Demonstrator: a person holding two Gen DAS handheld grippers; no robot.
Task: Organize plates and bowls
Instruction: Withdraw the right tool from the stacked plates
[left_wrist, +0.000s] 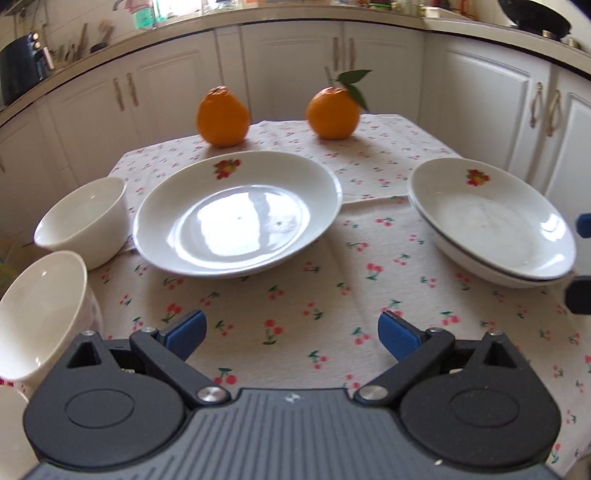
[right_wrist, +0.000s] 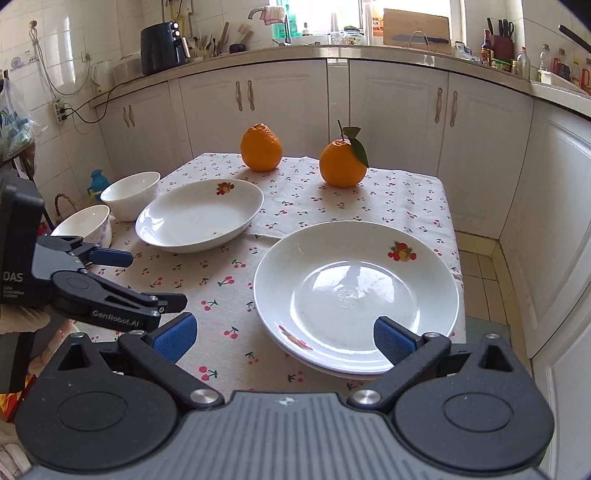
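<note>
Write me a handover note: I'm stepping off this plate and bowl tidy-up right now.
Left gripper: open, empty, over the cherry-print tablecloth.
Right gripper: open, empty, at the near rim of the stack of white fruit-motif plates.
Single white fruit-motif plate sits alone mid-table. Two white ceramic bowls stand separately at the left edge. Two oranges at the back.
Done: one plate stack on the right.
Left: add the single plate to it, nest the bowls.
</note>
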